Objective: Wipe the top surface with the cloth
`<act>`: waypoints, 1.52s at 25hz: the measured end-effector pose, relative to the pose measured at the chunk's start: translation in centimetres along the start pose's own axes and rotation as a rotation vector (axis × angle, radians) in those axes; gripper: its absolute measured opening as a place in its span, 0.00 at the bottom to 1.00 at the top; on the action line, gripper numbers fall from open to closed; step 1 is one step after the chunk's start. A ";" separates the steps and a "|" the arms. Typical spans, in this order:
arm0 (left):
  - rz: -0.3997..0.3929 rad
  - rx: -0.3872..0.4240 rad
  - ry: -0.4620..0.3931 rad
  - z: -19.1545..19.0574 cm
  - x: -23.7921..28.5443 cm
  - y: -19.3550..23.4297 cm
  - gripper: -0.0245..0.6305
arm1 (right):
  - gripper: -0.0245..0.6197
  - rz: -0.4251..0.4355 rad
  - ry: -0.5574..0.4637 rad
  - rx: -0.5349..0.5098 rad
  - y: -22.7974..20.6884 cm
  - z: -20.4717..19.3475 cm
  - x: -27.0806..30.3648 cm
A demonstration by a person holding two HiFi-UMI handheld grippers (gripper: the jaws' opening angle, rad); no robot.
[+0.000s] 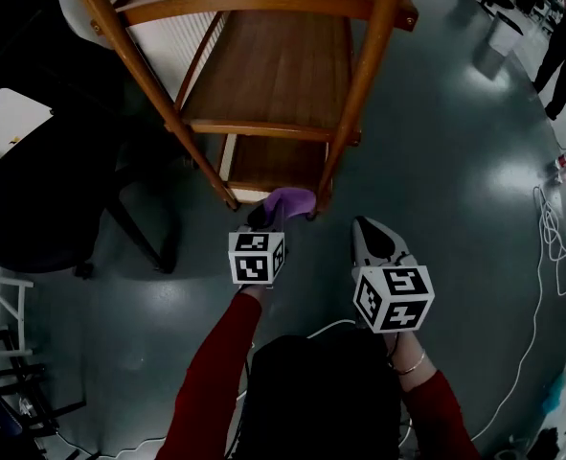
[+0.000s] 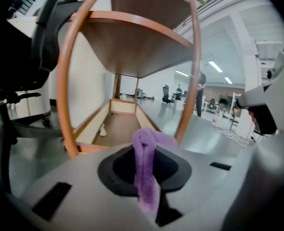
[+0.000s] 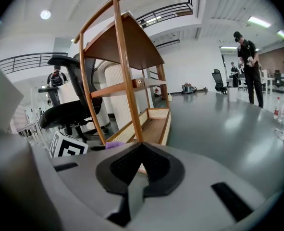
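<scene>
Cloth point(image 1: 290, 201) purple, shelf unit point(image 1: 273, 65) warm brown wood, floor point(image 1: 436, 161) dark glossy grey-teal. Left claw point(image 1: 268, 217) and right claw point(image 1: 364, 226) grey and black, marker cubes point(image 1: 256, 257) black-and-white squares. Sleeves point(image 1: 215, 372) red, chair point(image 1: 43, 209) black.

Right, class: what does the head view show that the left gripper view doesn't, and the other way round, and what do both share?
Head view only: the person's red sleeves and the marker cube on the left gripper. Left gripper view only: its jaws pinching the folded purple cloth, and the ceiling lights. Both: the cloth, the wooden shelf unit and the black chair.
</scene>
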State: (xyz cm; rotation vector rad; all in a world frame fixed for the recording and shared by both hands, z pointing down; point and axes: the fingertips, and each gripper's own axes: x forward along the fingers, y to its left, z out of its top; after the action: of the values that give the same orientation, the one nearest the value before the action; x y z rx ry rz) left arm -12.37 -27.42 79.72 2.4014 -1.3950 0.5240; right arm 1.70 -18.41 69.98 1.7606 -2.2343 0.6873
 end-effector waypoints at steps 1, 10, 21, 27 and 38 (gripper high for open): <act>0.044 -0.026 -0.010 0.1 -0.4 1.9 0.12 | 0.05 0.000 0.000 -0.003 0.0 0.1 0.2; 0.319 -0.126 -0.010 -1.2 -6.3 13.8 0.12 | 0.05 0.025 0.005 -0.030 1.0 0.5 1.0; 0.216 -0.177 -0.112 1.7 -10.5 10.2 0.12 | 0.05 0.047 0.018 -0.030 1.6 0.3 2.0; 0.264 0.126 -0.570 26.0 -22.7 10.6 0.12 | 0.05 0.113 -0.004 -0.072 4.7 3.3 4.5; 0.485 0.506 -1.031 47.2 -36.1 5.1 0.12 | 0.05 0.189 -0.083 -0.168 8.9 8.8 4.3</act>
State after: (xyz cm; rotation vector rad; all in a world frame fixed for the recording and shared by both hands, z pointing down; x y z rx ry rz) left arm -26.11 -23.30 21.79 2.8618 -2.5435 -0.4315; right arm -6.94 -24.78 62.24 1.5403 -2.4564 0.4518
